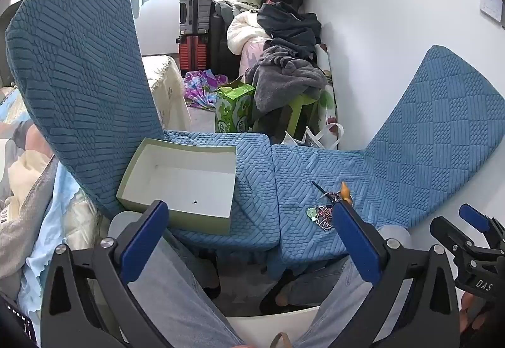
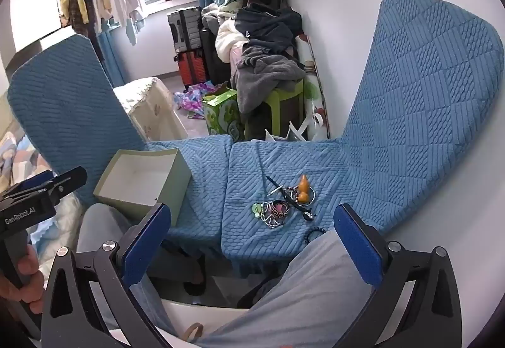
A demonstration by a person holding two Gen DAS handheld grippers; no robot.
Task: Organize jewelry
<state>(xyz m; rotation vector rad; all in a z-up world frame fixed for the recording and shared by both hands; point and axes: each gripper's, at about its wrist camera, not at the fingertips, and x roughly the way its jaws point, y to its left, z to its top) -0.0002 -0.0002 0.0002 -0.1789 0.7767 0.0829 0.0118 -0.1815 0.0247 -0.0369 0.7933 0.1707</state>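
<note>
Both grippers spread wide over the person's knees, nothing between the fingers.

Grey-trousered knees point(image 2: 318, 278) sit closest, under the 2 tools; the left gripper point(image 1: 249, 221) hangs with its blue pads point(image 1: 142, 240) far apart and empty, and the right gripper point(image 2: 252, 231) is spread just as wide, also empty. Ahead of the left gripper's left finger sits an open green box point(image 1: 186, 180), white inside, on a blue-covered seat point(image 1: 252, 158). The jewelry pile point(image 2: 284, 203) lies on the neighbouring blue seat point(image 2: 246, 221), past the fingertips and between the right gripper's 2 fingers: a small orange gourd point(image 2: 303, 188) on a ring, beaded chains, a green charm, a dark hairpin. A dark bead bracelet point(image 2: 315, 232) lies nearer, touching the knee's edge, just inside the right finger.
</note>
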